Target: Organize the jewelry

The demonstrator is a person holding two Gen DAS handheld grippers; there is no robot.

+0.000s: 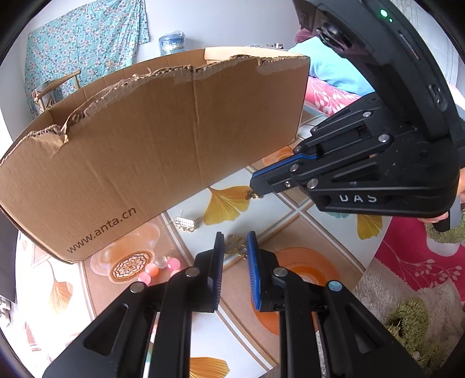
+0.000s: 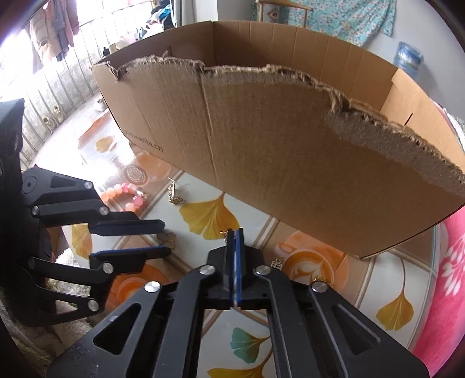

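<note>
On left wrist view: left gripper (image 1: 235, 241) jaws apart, gold clover earring (image 1: 236, 243) between pads, untouched; right gripper (image 1: 255, 190) pinched on small gold earring (image 1: 253, 195) beside cardboard box (image 1: 162, 139); silver earring (image 1: 186, 223), pink bead bracelet (image 1: 158, 269) loose on counter (image 1: 328, 224)

On right wrist view: right gripper (image 2: 234, 232) jaws together, gold bit at tips; box interior mostly hidden; most pieces seemingly left to sort

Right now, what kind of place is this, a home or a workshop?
Most likely a home, perhaps a bedroom or living room. Clothes hang by a bright window, pink floral bedding lies behind the cardboard box, and a fluffy rug covers the floor beside the table.
</note>
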